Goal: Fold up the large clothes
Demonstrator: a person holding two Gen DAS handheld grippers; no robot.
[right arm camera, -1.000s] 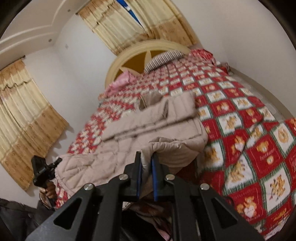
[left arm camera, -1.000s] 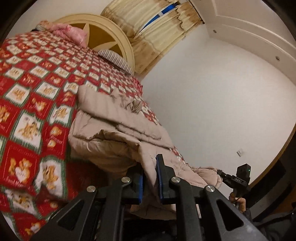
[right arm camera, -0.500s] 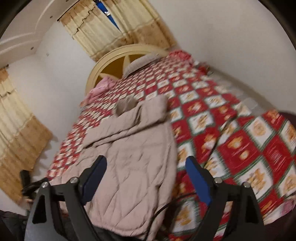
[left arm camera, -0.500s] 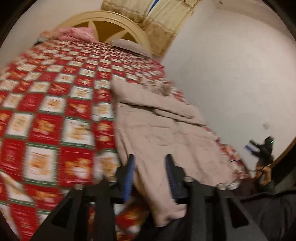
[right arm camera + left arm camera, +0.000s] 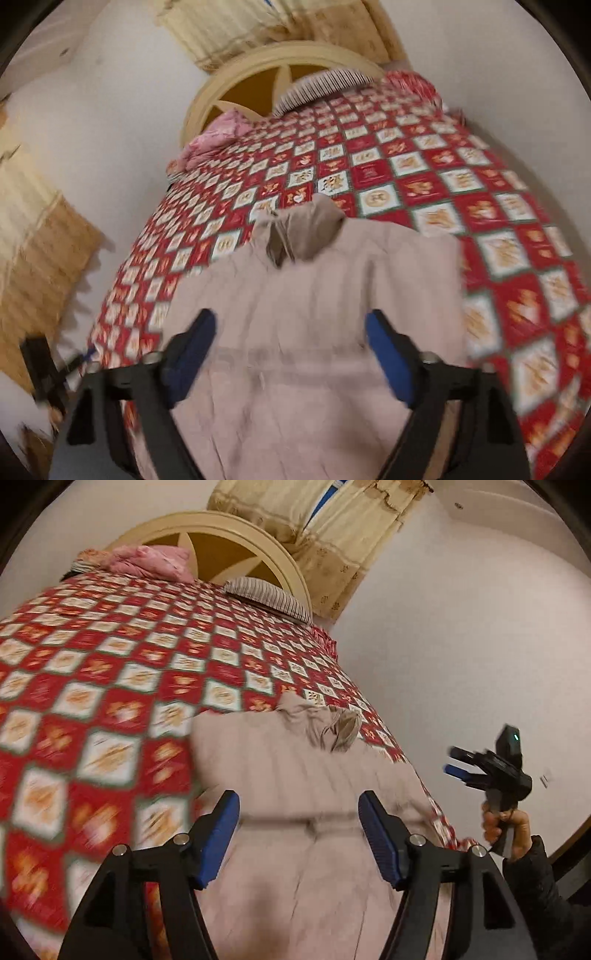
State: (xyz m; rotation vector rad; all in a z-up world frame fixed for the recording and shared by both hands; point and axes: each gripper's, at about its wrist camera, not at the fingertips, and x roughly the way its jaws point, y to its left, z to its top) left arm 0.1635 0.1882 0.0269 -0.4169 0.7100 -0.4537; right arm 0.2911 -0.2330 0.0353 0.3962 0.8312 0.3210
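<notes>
Left hand-held gripper [image 5: 298, 843]: blue-padded jaws spread wide, holding nothing, hovering over near hem of beige padded coat [image 5: 303, 797]. Right hand-held gripper [image 5: 290, 360]: equally wide, empty, above same hem. Coat directly ahead of both at 12 o'clock, flat on bed; long axis runs from hem toward hood [image 5: 306, 232] at far end. Neither gripper clearly nearer. Fabric quilted, puffy, soft, matte. Underneath: red-and-white checked bedspread [image 5: 110, 686]. Beyond, at 12 o'clock: striped pillow [image 5: 269, 598], pink bundle [image 5: 151, 561], arched cream headboard [image 5: 266, 74].
</notes>
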